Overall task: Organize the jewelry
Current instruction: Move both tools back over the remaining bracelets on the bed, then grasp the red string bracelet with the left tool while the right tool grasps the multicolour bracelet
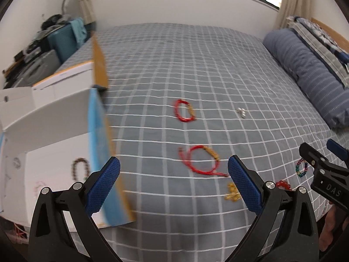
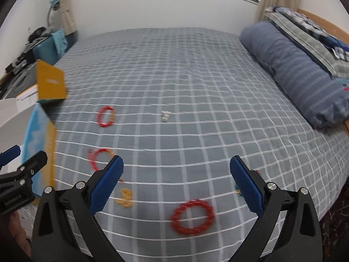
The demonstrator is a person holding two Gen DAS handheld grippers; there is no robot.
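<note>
Red bead bracelet (image 2: 192, 216) below, between the right claw's (image 2: 176, 187) spread fingers

Left gripper (image 1: 174, 182) above bed (image 1: 185, 65), jaws wide apart, nothing between pads. White box (image 1: 43, 135) at left, open; dark bead bracelet (image 1: 80, 167) inside. On bedspread: red cord bracelet (image 1: 184, 111), second red cord bracelet (image 1: 201, 160) nearer, yellow beads (image 1: 233, 194), silver piece (image 1: 241, 111), multicoloured bead bracelet (image 1: 301, 167). Right gripper (image 1: 322, 163) at right edge.
</note>
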